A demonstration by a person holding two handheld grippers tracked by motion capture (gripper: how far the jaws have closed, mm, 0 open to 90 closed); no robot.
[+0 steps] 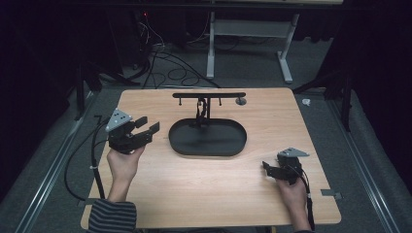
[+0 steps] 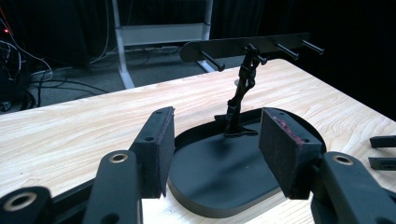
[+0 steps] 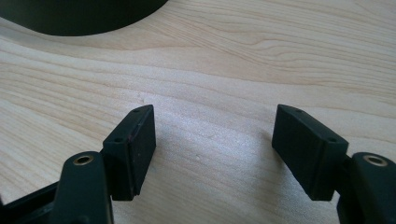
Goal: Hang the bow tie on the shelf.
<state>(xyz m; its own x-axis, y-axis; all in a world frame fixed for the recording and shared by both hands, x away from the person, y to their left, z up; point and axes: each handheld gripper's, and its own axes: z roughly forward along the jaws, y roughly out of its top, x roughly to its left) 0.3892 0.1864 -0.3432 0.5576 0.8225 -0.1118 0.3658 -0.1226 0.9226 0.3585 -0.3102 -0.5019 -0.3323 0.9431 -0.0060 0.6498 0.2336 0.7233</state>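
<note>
The black oval tray (image 1: 208,141) with its upright hook rack (image 1: 209,95) is set mid-desk (image 1: 194,194), long axis running left to right. The left gripper (image 1: 144,127) is aimed at it, jaws wide and empty. The right gripper (image 1: 266,166) is held near the desk's right edge, jaws spread, nothing held.

Dark room w/ grey carpet floor (image 1: 252,68), white desk frame (image 1: 212,43) & tangled cables (image 1: 165,63) behind.
</note>
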